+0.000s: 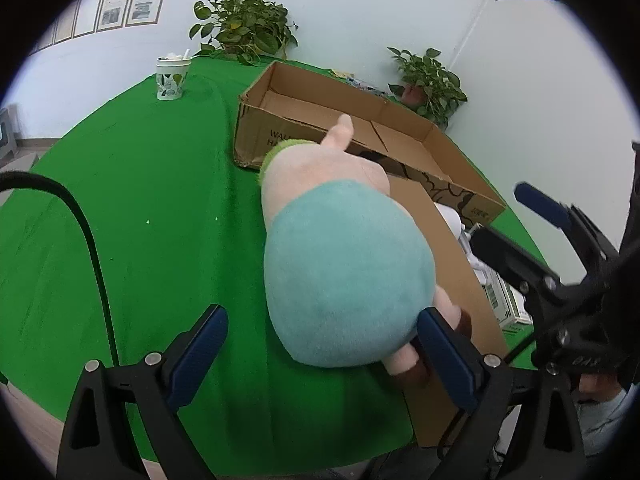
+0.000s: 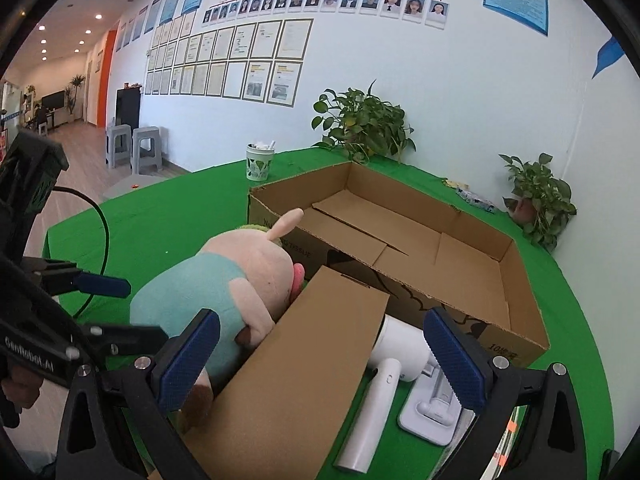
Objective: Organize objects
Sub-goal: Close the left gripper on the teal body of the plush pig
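A plush pig (image 1: 340,256) in a teal shirt lies on the green table, leaning on a brown cardboard panel (image 1: 444,288). My left gripper (image 1: 320,356) is open, its fingers on either side of the pig's rear; the right finger touches its leg. The pig also shows in the right wrist view (image 2: 224,288). My right gripper (image 2: 320,364) is open above the cardboard panel (image 2: 296,376), holding nothing. A white hair dryer (image 2: 384,376) lies to the right of the panel. An open, empty cardboard box (image 2: 400,240) stands behind them.
A patterned paper cup (image 1: 172,78) stands at the table's far left. Two potted plants (image 1: 244,24) (image 1: 430,80) stand along the wall. A white stand (image 2: 436,404) lies by the dryer. A small carton (image 1: 506,300) lies by the right gripper (image 1: 532,224).
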The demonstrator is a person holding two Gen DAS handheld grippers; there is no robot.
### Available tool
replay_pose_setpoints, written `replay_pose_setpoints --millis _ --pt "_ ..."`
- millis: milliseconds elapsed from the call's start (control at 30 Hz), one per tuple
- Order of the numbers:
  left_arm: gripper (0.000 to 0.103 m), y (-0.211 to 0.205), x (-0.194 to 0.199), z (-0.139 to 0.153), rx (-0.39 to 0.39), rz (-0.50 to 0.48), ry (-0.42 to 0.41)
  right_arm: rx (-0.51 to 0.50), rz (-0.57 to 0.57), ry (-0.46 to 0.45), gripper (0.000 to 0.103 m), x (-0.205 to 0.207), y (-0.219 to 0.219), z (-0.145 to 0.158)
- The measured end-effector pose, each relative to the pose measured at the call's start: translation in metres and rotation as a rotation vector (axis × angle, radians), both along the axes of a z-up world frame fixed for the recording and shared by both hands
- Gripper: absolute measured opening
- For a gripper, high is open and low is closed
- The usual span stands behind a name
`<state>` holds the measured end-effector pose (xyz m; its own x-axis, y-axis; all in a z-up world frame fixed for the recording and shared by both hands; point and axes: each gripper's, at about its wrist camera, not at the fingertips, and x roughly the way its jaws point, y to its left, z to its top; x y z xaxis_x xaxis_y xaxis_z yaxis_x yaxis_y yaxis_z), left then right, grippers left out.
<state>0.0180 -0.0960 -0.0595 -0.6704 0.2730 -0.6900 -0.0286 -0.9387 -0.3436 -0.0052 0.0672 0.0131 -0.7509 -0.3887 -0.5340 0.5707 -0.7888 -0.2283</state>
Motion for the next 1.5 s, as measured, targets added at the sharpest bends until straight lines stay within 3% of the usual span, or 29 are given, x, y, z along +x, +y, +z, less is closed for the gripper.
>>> replay_pose_setpoints --millis 133,267,633,700,767,800,867,933,1000,1033,1067,1133,1300,1333,1367,1433,1500 --pt "0.082 0.008 0.002 -0.012 -0.025 -0.037 -0.027 -0.021 0.053 -0.015 0.102 -0.01 -0.02 0.001" --pt "0.067 0.002 0.001 -0.017 0.048 -0.047 -0.035 -0.038 0.078 -0.049 0.102 -0.021 -0.035 -0.001" --pt "0.042 -0.005 0.006 -0.011 0.033 -0.062 0.031 -0.136 0.136 -0.258 0.102 -0.05 -0.051 -0.003" --pt "0.034 -0.008 0.011 -0.008 0.022 -0.052 0.041 -0.16 0.152 -0.324 0.102 -0.053 -0.055 -0.007" --pt "0.005 -0.012 0.016 -0.004 0.012 -0.042 0.047 -0.185 0.165 -0.385 0.102 -0.057 -0.06 -0.01" --pt "0.004 -0.015 0.018 -0.003 0.003 -0.033 0.048 -0.195 0.175 -0.417 0.102 -0.058 -0.064 -0.012" --pt "0.004 -0.017 0.02 -0.001 -0.037 -0.013 0.041 -0.202 0.18 -0.47 0.102 -0.058 -0.072 -0.018" --pt "0.006 -0.02 0.02 0.0 -0.027 0.0 0.035 -0.198 0.167 -0.511 0.102 -0.061 -0.079 -0.024" --pt "0.026 -0.026 0.021 0.004 0.04 0.001 0.038 -0.193 0.129 -0.546 0.102 -0.068 -0.081 -0.031" --pt "0.047 -0.029 0.021 0.006 0.06 0.011 0.042 -0.192 0.106 -0.566 0.102 -0.072 -0.081 -0.035" --pt "0.058 -0.032 0.02 0.008 0.074 0.031 0.05 -0.198 0.084 -0.592 0.102 -0.076 -0.078 -0.039" --pt "0.066 -0.035 0.013 0.011 0.105 0.045 0.066 -0.262 0.075 -0.645 0.101 -0.086 -0.067 -0.042" --pt "0.068 -0.023 -0.016 0.012 0.129 -0.014 0.033 -0.383 0.055 -0.702 0.101 -0.101 -0.034 -0.036" --pt "0.07 -0.018 -0.023 0.009 0.124 -0.027 0.025 -0.399 0.057 -0.709 0.101 -0.102 -0.029 -0.034" --pt "0.079 -0.014 -0.024 0.008 0.124 -0.025 0.021 -0.406 0.054 -0.709 0.101 -0.102 -0.025 -0.032" --pt "0.077 -0.013 -0.029 0.003 0.176 -0.028 0.002 -0.398 0.04 -0.689 0.101 -0.103 -0.021 -0.029" --pt "0.07 -0.011 -0.025 0.004 0.15 -0.036 0.031 -0.399 0.028 -0.689 0.101 -0.105 -0.017 -0.028"
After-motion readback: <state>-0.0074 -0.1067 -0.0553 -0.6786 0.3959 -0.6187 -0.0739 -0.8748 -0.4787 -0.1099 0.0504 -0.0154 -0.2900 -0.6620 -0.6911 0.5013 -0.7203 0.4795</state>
